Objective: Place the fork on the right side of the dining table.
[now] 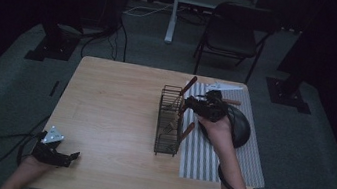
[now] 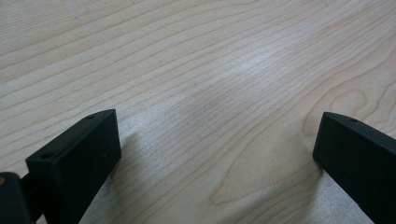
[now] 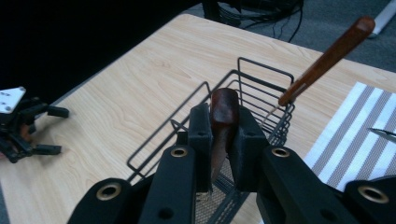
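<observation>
A black wire cutlery basket (image 1: 169, 121) stands mid-table beside a striped placemat (image 1: 208, 156). My right gripper (image 1: 195, 104) hovers over the basket's far end. In the right gripper view it (image 3: 223, 140) is shut on the wooden handle of a utensil (image 3: 223, 109) that points down into the basket (image 3: 261, 79). Another wooden-handled utensil (image 3: 327, 58) leans out of the far compartment, and a third handle (image 1: 186, 130) sticks up nearer me. My left gripper (image 1: 68, 158) rests open at the table's front left, nothing between its fingers (image 2: 79, 154).
A dark round dish (image 1: 240, 125) lies on the placemat behind my right hand. A knife (image 1: 225, 88) lies at the mat's far end. A folding chair (image 1: 233, 33) and cables sit on the floor beyond the table.
</observation>
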